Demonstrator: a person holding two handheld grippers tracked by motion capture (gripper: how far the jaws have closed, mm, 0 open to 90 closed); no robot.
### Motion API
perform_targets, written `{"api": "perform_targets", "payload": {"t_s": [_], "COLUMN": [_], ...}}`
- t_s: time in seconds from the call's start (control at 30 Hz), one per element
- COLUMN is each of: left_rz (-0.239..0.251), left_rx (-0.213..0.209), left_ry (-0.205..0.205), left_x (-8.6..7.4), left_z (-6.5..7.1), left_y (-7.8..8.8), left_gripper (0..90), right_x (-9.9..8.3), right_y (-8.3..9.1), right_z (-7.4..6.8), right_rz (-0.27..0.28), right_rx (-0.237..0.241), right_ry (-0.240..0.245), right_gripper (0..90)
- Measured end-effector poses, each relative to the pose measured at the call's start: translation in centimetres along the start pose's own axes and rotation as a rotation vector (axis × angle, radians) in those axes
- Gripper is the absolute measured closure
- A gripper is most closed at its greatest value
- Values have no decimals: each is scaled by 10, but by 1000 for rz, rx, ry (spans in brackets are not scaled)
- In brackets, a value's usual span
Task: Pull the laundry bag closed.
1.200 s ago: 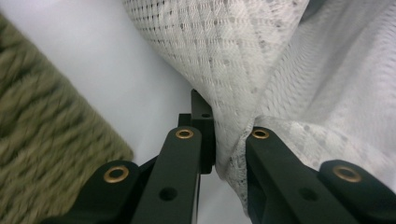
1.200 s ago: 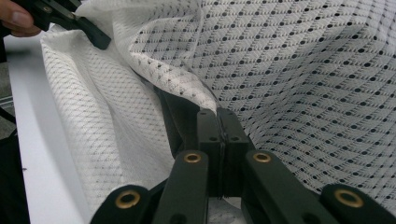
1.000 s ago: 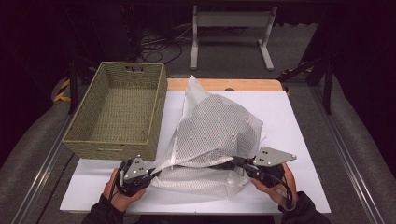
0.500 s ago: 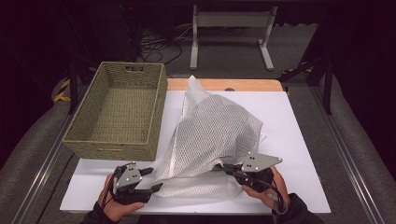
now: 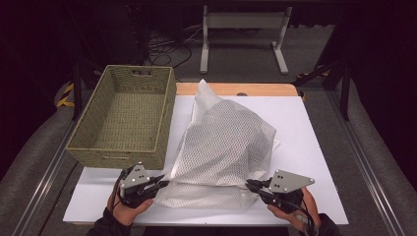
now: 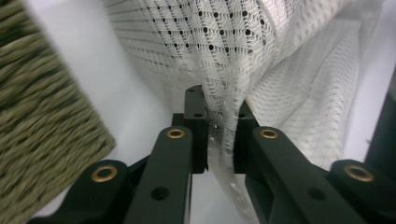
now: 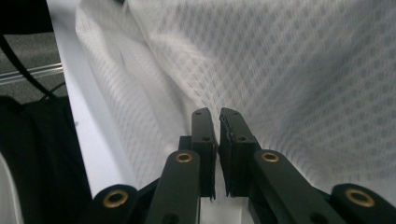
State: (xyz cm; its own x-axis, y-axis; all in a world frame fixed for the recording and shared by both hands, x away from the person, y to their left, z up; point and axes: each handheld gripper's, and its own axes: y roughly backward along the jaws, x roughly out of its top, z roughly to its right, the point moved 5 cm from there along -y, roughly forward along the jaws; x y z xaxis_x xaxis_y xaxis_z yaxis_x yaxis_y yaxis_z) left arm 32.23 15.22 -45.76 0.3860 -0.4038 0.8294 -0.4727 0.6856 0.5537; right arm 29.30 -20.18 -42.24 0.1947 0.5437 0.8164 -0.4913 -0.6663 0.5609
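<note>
A white mesh bag (image 5: 223,147) lies heaped on the white table sheet (image 5: 314,132), its peak rising toward the far wooden edge and its lower hem spread flat toward the person's side. The left gripper (image 5: 158,185) sits at the bag's near left corner, just in front of the woven basket (image 5: 125,115), which stands on the left part of the table, beside the bag. In the left gripper view a fold of the mesh bag (image 6: 261,60) hangs down between the two black jaws; the jaws have just been closing and now stand narrow, with the gathered fabric pinched between the pads, and the basket (image 6: 42,102) wall fills the left edge. The right gripper (image 5: 252,186) meets the bag's near right corner, held low over the sheet. In the right gripper view its jaws stand nearly together with only a thin slit between them, and the mesh bag (image 7: 280,70) drapes directly over and beyond the tips; whether cloth actually runs into that slit cannot be made out.
</note>
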Motion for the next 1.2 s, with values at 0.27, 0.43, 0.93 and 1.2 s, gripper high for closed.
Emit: {"api": "perform_targets", "payload": {"t_s": [0.27, 0.43, 0.93, 1.2], "left_rz": [7, 6, -24, -20], "left_rx": [-1, -4, 67, 62], "left_ry": [39, 21, 11, 14], "left_x": [-7, -8, -17, -21], "left_z": [-10, -11, -22, -17], "left_y": [1, 0, 6, 13], "left_gripper": [797, 760, 768, 729], "right_x": [-33, -43, -58, -71], "right_y": [-20, -37, -25, 5], "right_z": [2, 0, -3, -3], "right_rz": [-122, -189, -280, -290], "right_rx": [46, 75, 125, 114], "right_ry": [-48, -47, -37, -49], "right_gripper": [603, 527, 883, 888]}}
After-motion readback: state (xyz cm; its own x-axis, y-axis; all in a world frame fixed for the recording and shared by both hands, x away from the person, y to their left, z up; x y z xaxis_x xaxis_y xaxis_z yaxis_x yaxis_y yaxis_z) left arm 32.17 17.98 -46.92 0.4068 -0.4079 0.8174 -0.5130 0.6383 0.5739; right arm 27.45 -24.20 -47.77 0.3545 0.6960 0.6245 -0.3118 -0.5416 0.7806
